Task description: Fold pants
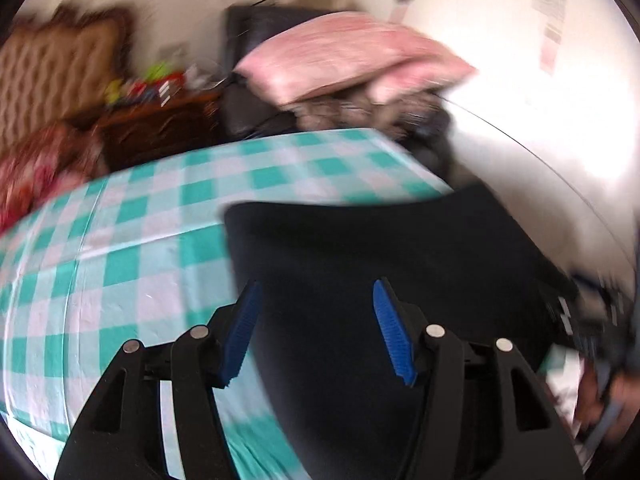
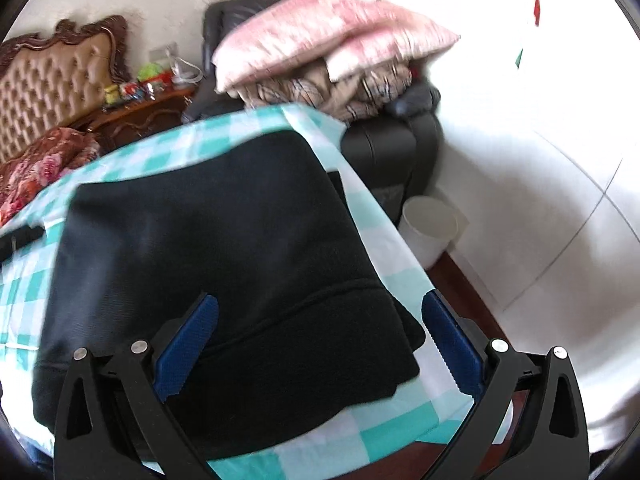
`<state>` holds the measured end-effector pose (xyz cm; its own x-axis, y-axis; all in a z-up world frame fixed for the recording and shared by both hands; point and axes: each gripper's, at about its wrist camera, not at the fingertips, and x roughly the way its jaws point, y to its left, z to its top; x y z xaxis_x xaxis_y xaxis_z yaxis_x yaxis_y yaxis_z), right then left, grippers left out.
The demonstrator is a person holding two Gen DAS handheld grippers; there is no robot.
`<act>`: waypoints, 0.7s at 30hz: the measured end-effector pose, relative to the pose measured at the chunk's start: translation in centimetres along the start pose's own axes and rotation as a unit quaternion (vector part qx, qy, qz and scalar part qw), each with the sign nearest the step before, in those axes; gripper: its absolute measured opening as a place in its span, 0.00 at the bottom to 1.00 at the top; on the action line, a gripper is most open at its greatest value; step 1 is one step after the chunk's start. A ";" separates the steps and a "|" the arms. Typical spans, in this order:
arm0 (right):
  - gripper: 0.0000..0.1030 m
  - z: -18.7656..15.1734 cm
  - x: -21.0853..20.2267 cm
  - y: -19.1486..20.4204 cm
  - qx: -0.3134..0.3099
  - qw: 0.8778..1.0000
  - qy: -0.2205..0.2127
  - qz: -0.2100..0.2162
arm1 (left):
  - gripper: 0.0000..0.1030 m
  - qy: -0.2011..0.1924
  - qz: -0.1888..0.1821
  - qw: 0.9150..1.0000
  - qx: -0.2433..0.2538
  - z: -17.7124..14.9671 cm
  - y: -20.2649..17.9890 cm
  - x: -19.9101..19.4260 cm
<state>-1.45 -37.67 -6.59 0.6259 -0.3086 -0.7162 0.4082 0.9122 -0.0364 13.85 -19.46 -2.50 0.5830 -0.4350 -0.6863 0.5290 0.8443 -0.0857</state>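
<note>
Pants (image 2: pixel 208 248), black and of a soft, fleece-like knit, are seen folded into a thick rounded slab on the desk (image 2: pixel 384 236), toward its corner at 1 o'clock. A seamed band runs across the lower fold. The right tool (image 2: pixel 320 344) is held above the near edge of the fabric, its ribbed blue pads (image 2: pixel 188 344) spread wide with nothing pinched. In the blurred left wrist view the left tool (image 1: pixel 316 328) is also spread and empty, the dark cloth (image 1: pixel 360 248) lying beyond it from 12 to 3 o'clock. The desk is covered by a smooth teal-and-white checked cloth (image 1: pixel 120 248). Pink cushions (image 2: pixel 320 36) are stacked on a dark armchair (image 2: pixel 392 140) at 12 o'clock.
</note>
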 end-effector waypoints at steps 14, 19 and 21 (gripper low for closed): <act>0.95 -1.4 -3.1 0.1 -0.017 0.999 0.019 -0.042 | 0.69 0.010 -0.023 0.997 0.069 -5.3 -5.0 -4.9; 0.95 -2.0 -5.6 0.2 -0.004 0.999 0.013 -0.044 | 0.87 0.026 -0.036 0.999 0.025 -4.3 -4.2 -6.1; 0.95 -2.1 -6.4 0.2 -0.001 0.999 0.009 -0.045 | 0.94 0.025 -0.029 0.999 0.017 -3.8 -4.3 -6.6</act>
<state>-6.79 -34.94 -3.48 0.5739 -0.3849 -0.7228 0.4618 0.8810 -0.1024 5.39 -19.06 -0.31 0.5193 -0.4668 -0.7158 0.5821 0.8065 -0.1037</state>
